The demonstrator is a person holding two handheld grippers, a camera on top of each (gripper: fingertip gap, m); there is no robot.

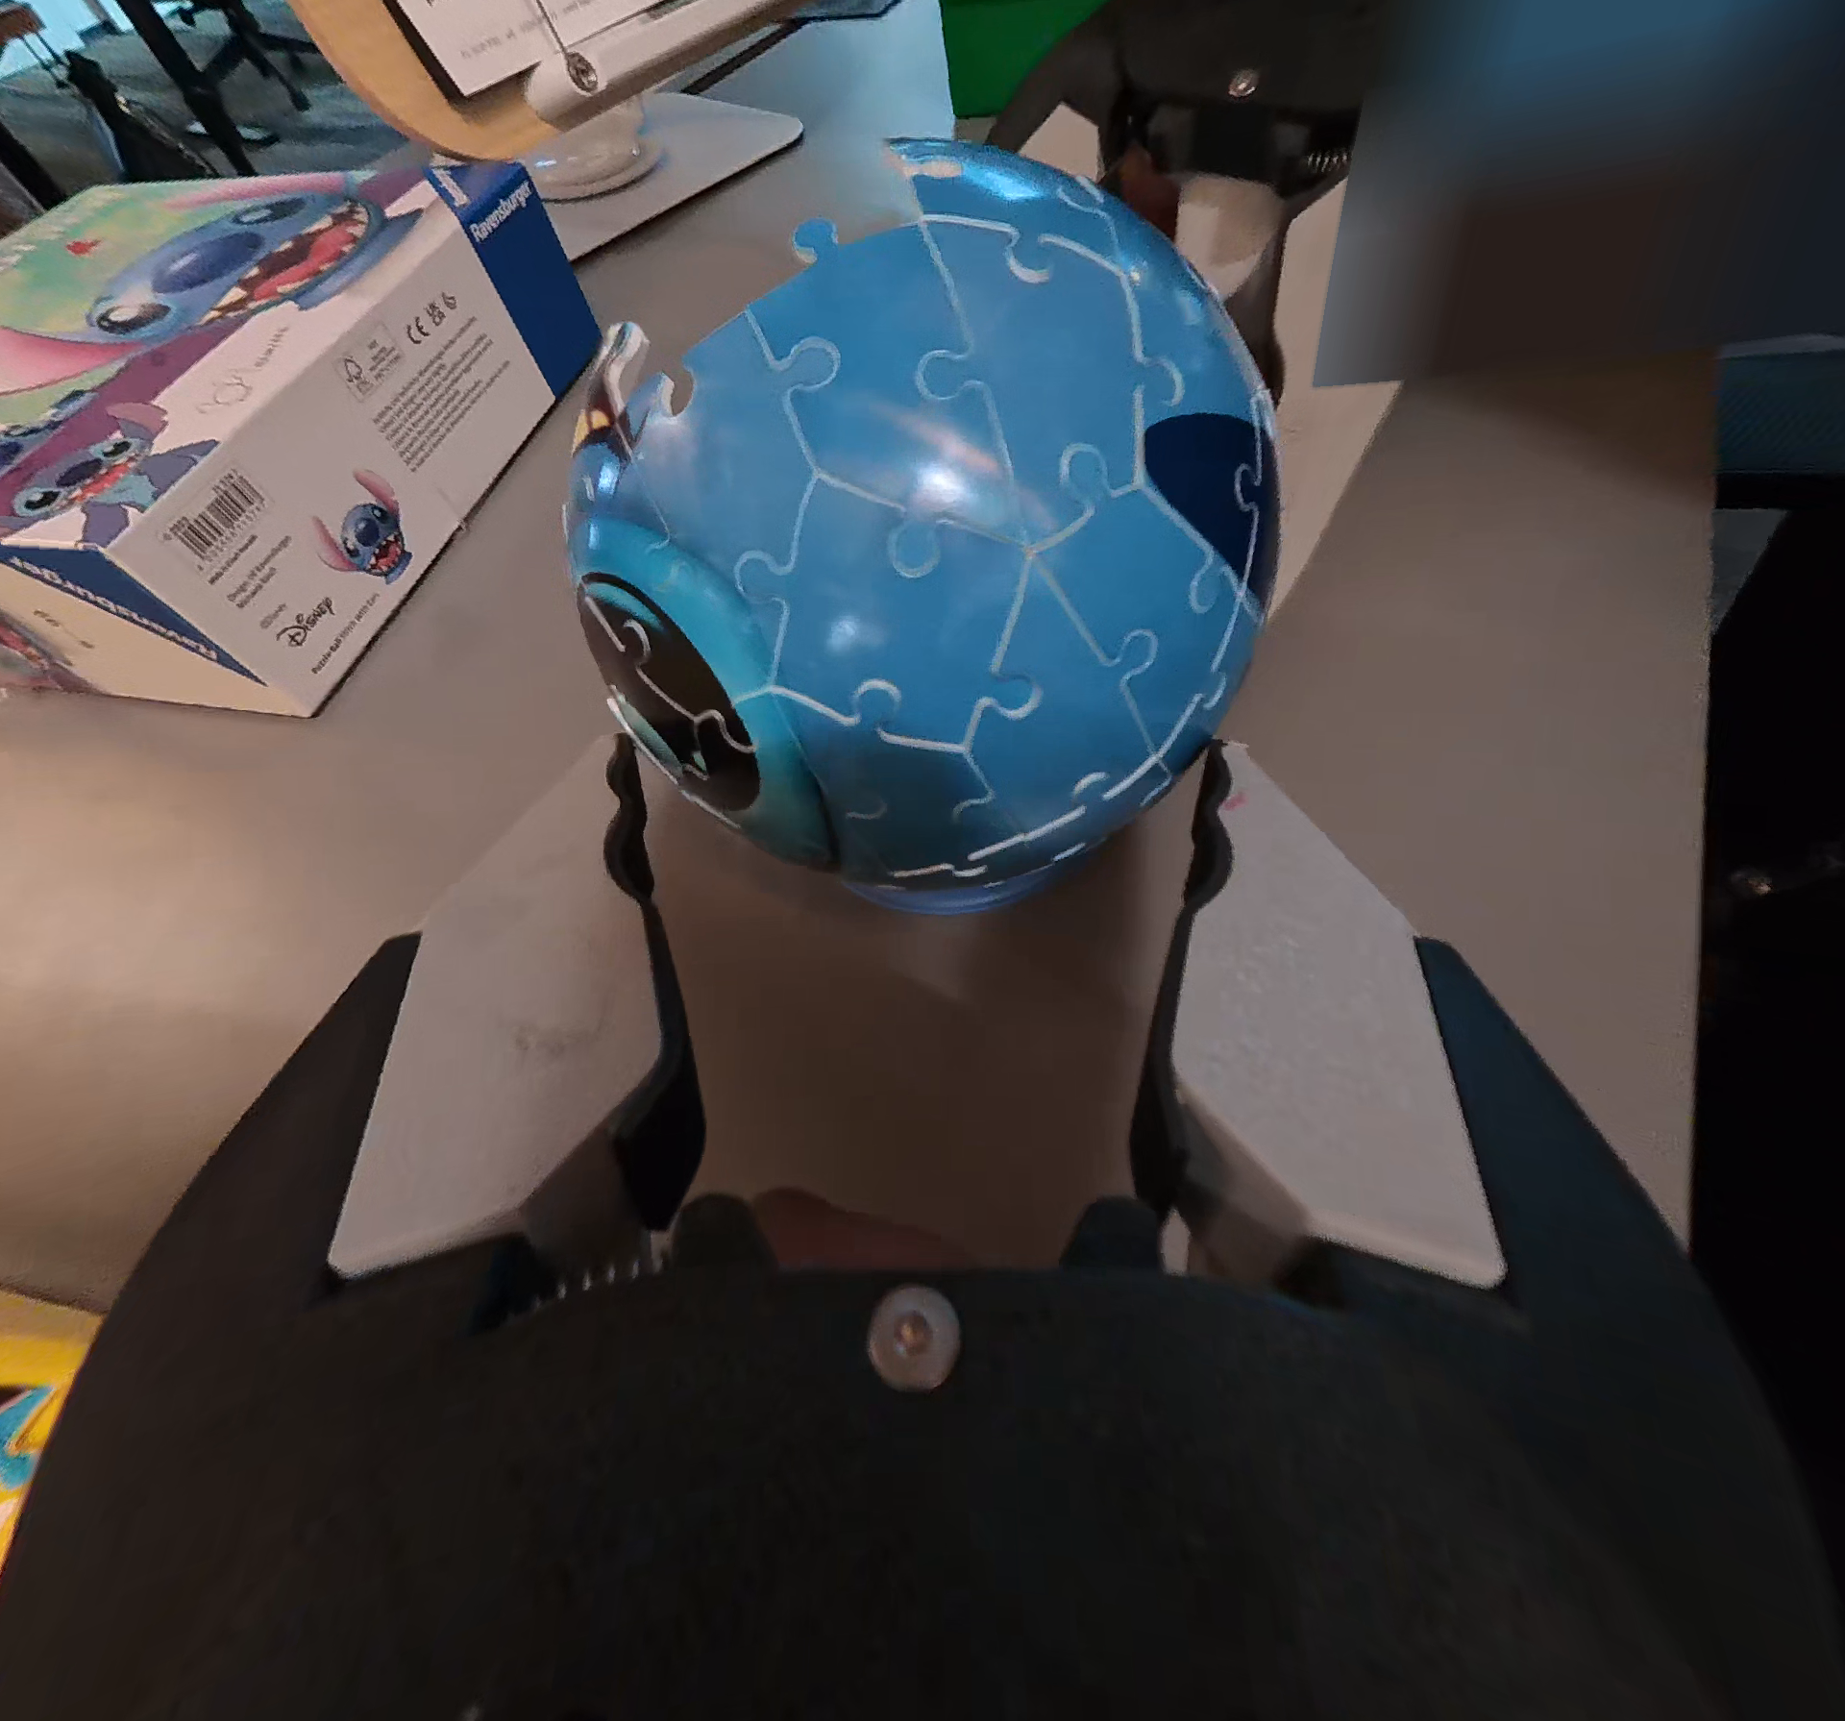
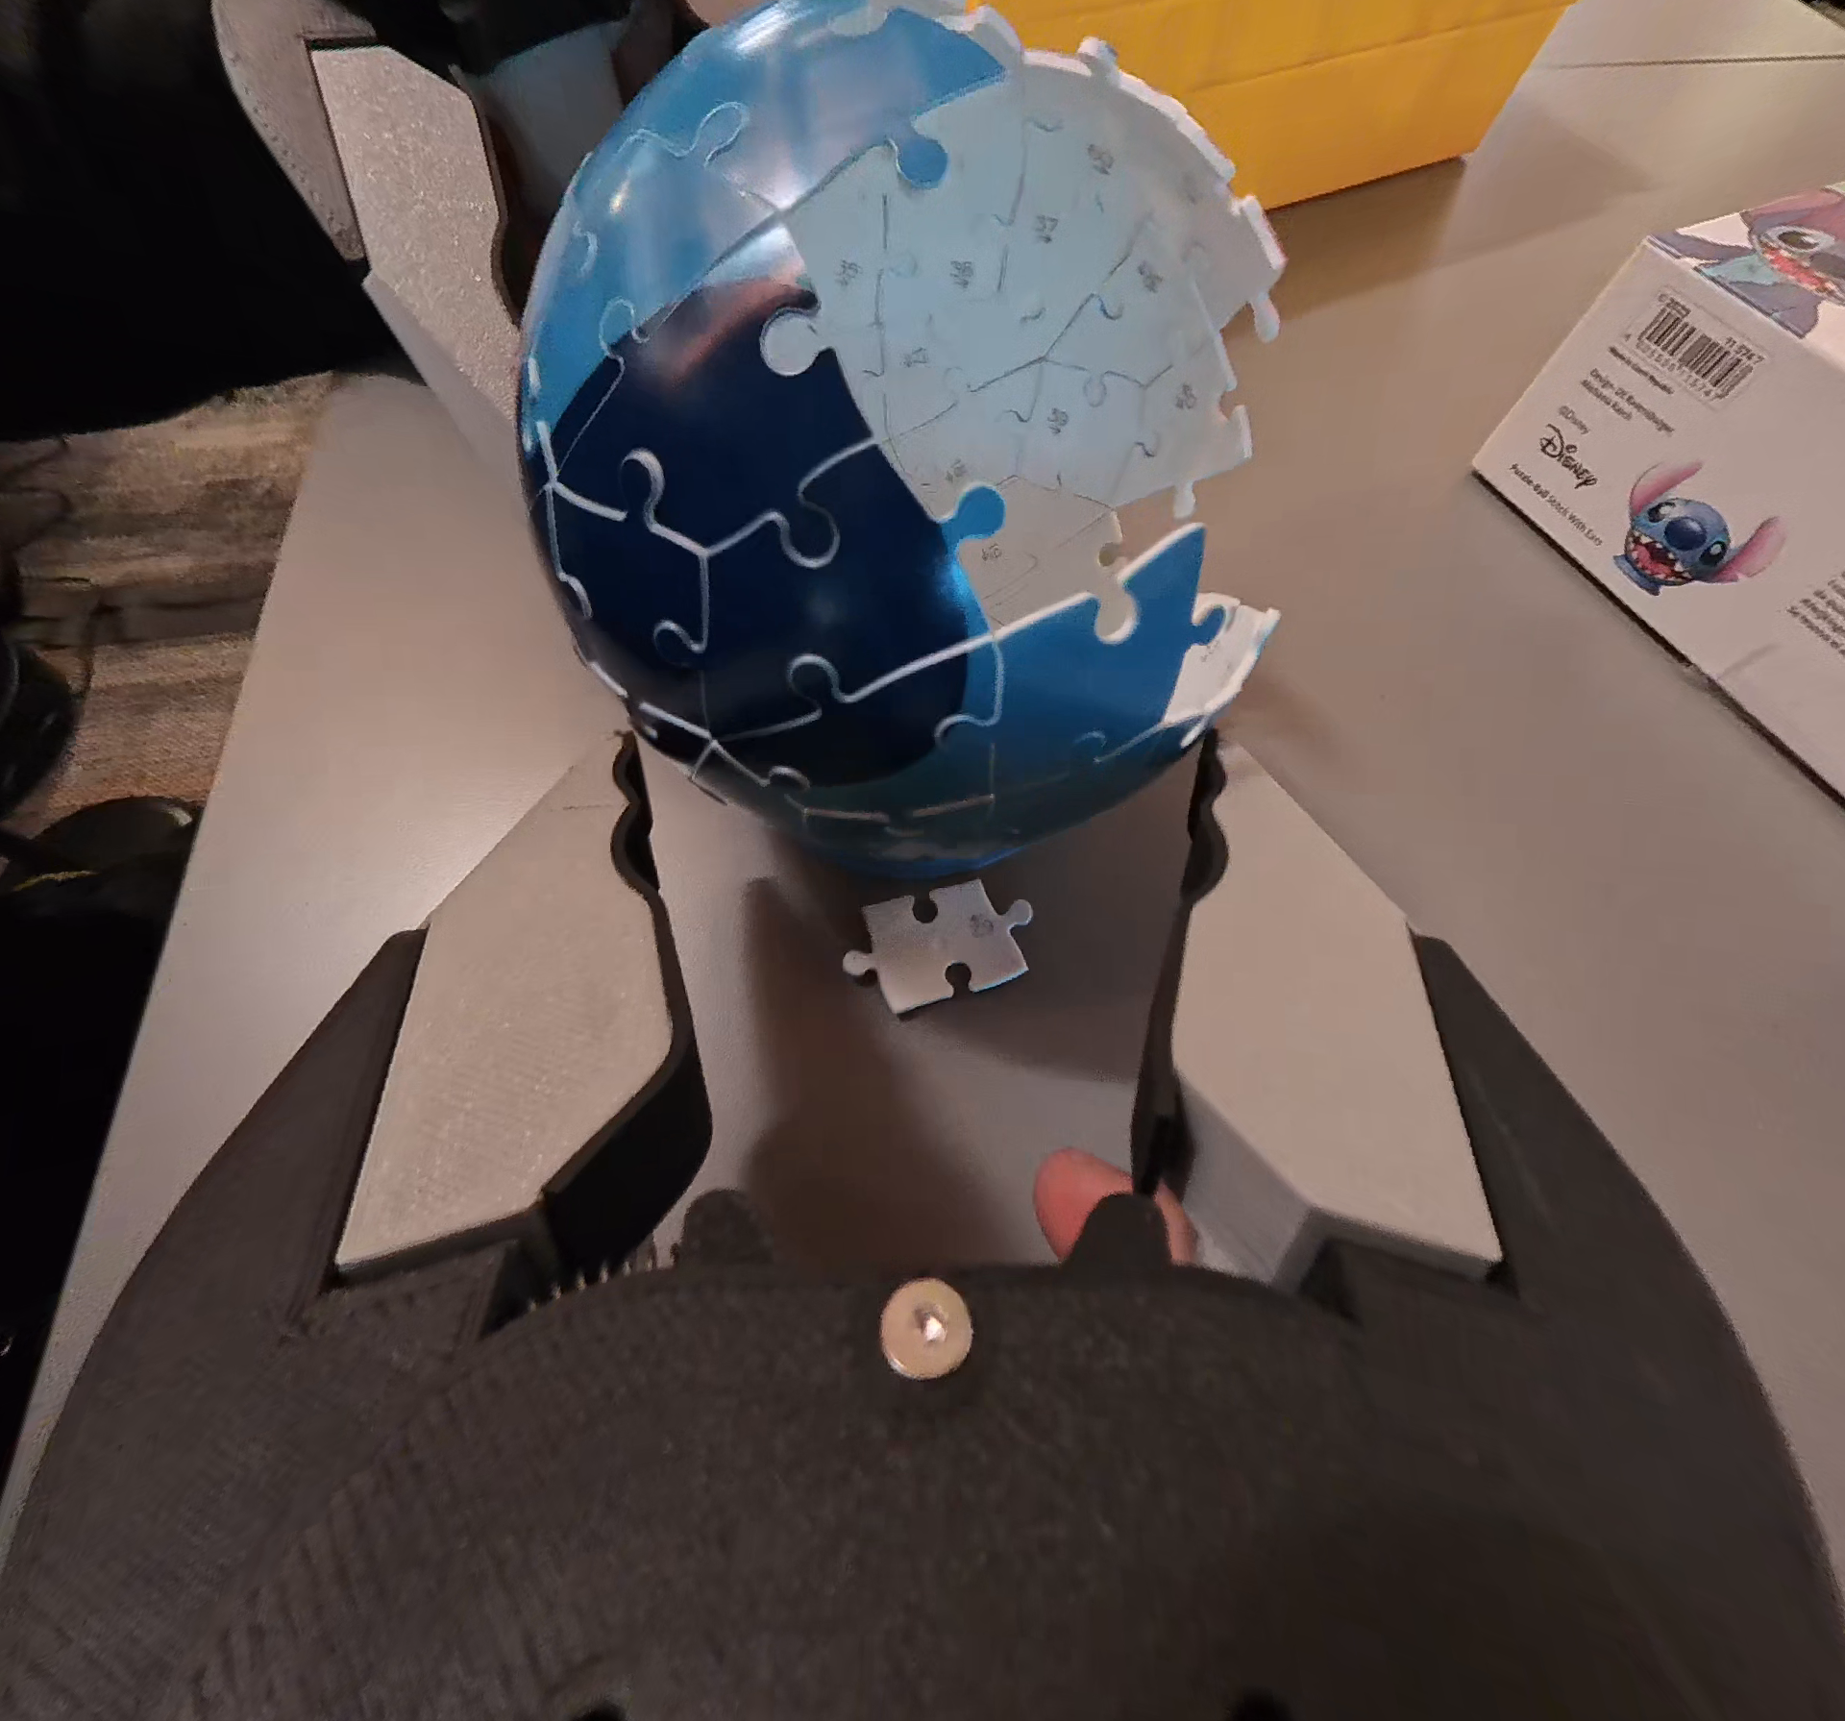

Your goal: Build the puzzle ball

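Puzzle ball point(image 2: 799, 515) was mostly assembled, one side still gaping; a loose piece point(image 2: 938, 954) lay beside it. Left gripper point(image 1: 914, 765) and right gripper point(image 2: 914, 765) were both spread, empty.

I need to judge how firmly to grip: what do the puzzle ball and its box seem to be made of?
Puzzle ball: probably hard glossy plastic, judging by its sharp highlights and the thin curved pieces, matte pale inside.
Box: looks like printed cardboard with a smooth, slightly satin finish, folded edges and flat panels.
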